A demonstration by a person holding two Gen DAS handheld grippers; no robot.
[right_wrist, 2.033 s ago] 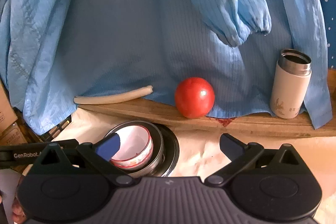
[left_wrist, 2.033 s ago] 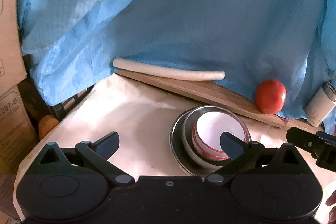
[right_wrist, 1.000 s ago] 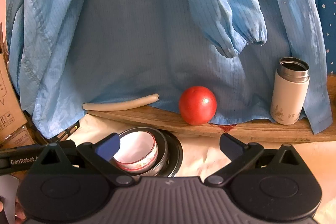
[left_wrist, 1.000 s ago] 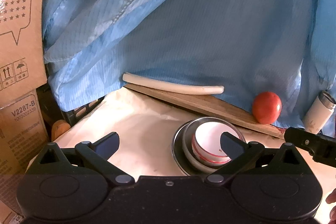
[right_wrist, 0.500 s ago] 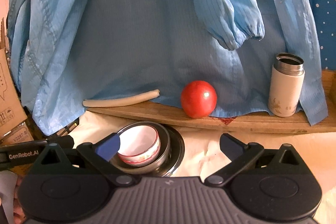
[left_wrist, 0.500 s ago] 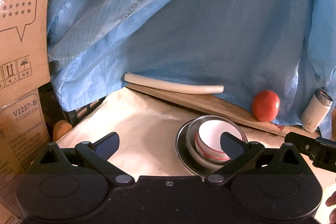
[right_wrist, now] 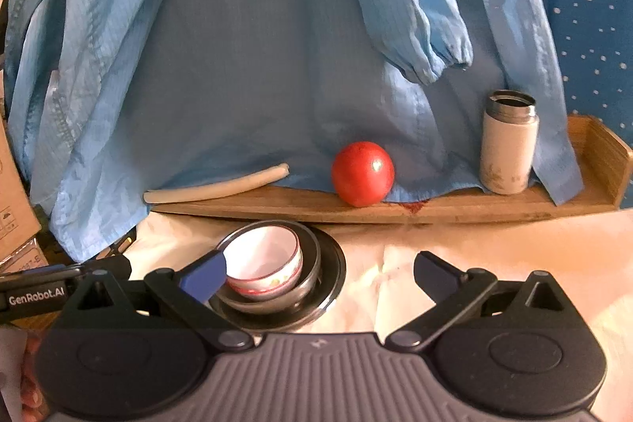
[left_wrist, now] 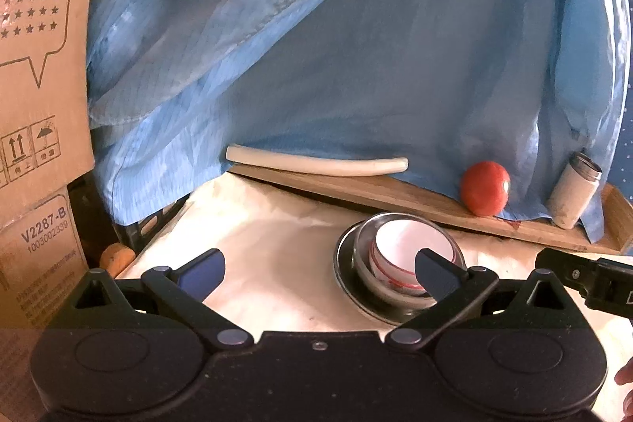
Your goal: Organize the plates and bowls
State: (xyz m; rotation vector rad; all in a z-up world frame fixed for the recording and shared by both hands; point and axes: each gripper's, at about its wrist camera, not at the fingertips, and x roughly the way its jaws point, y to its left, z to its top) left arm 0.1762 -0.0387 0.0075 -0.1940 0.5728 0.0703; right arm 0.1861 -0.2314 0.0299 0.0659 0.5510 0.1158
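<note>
A white bowl with a red rim band (left_wrist: 407,248) sits nested inside a steel bowl (left_wrist: 362,260), which in turn rests on a steel plate (left_wrist: 342,273), the stack standing on a cream-covered table (left_wrist: 277,244) at lower centre-right of the left wrist view. The left gripper (left_wrist: 318,269) fills the bottom of that frame with its two fingers spread wide and nothing between them; its right fingertip (left_wrist: 435,273) overlaps the white bowl in the picture, though contact cannot be judged.

In the right wrist view the same stack appears at lower left of centre, the white bowl (right_wrist: 265,258) tilted inside the steel bowl (right_wrist: 308,263) on the steel plate (right_wrist: 336,275). The right gripper (right_wrist: 318,273) is likewise spread wide and empty, its left fingertip (right_wrist: 203,277) lying across the near-left edge of the stack in the frame.

Behind the stack, a wooden tray (right_wrist: 474,206) runs across the middle of the frame, carrying a pale stick (right_wrist: 213,188) at left, a red tomato (right_wrist: 362,173) at centre and an upright white flask with a steel neck (right_wrist: 508,141) at right. A blue garment (right_wrist: 257,46) hangs over the background. Cardboard boxes (left_wrist: 35,86) stand at the left edge of the left wrist view.
</note>
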